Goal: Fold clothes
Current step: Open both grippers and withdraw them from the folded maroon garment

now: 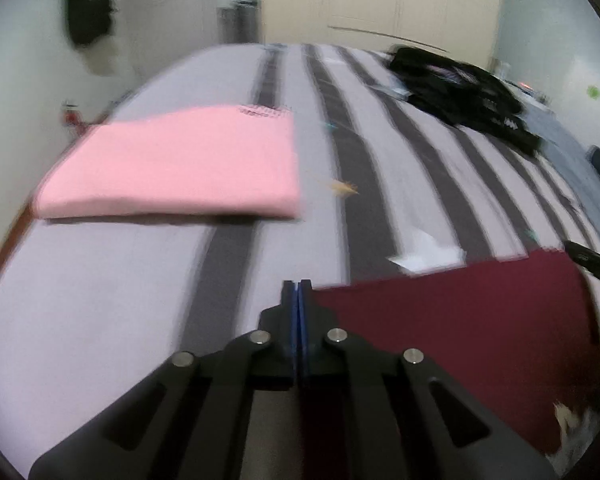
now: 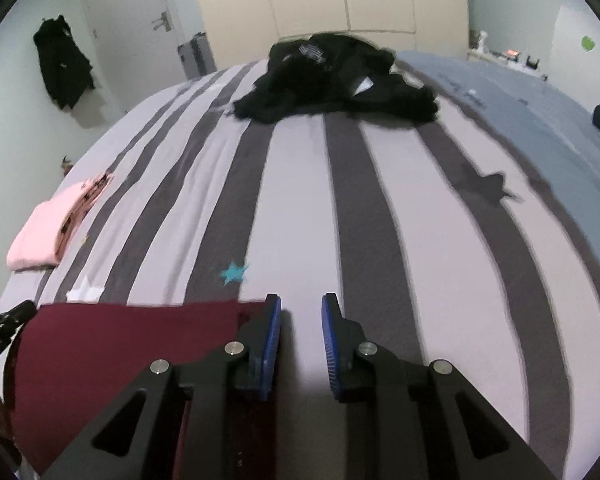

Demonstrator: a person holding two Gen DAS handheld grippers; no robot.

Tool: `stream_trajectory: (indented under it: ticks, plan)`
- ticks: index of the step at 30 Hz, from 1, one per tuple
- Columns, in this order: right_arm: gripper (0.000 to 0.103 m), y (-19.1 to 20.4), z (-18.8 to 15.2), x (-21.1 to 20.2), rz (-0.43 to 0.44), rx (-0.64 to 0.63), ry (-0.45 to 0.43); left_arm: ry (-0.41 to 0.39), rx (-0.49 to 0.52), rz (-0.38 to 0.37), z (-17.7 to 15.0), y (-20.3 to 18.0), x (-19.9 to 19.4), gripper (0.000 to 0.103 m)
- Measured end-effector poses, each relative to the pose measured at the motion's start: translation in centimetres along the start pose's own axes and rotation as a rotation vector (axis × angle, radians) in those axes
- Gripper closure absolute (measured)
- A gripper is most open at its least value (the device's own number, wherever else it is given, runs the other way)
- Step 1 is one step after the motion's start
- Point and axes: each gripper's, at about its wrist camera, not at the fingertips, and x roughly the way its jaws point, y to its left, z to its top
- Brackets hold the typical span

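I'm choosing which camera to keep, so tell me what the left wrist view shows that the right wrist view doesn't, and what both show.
Only the left wrist view: the left gripper, jaws shut beside the maroon garment's edge, and an orange mark.

Only the right wrist view: the right gripper, jaws open with nothing between them, and a blue star.

Both: the maroon garment, folded pink garment, black clothes pile and striped bed cover.

We see soft matt cloth in the maroon garment, the folded pink one and the striped bed cover, while the right gripper is matt black plastic (with ribbed blue pads and shiny metal pins).
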Motion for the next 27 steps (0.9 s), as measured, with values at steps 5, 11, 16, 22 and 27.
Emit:
stream_trajectory:
  ticks: [5,11,16,22,27]
  plan:
    - [0.085,-0.2,0.9,-2.7,0.014,-0.015,-0.034,-0.020,-0.028,-0.025,0.0,1.8,-2.6,0.101]
    - [0.085,4.1,-2.0,-7.0,0.136,-0.099,-0.031,-0.043,0.035,-0.154,-2.5,-1.7,-7.4,0.101]
    - [0.085,9.2,-6.3,-8.1,0.230,-0.174,0.006,-0.003,0.061,-0.201,-4.6,-4.9,-7.5,0.101]
    - [0.089,10.0,-9.7,-7.0,0.220,-0.213,0.070,0.019,0.059,-0.162,-5.9,-4.1,-7.6,0.101]
    - [0.098,5.5,-8.8,-6.9,0.140,-0.163,0.068,0.025,0.047,-0.081,-5.8,-0.8,-8.1,0.101]
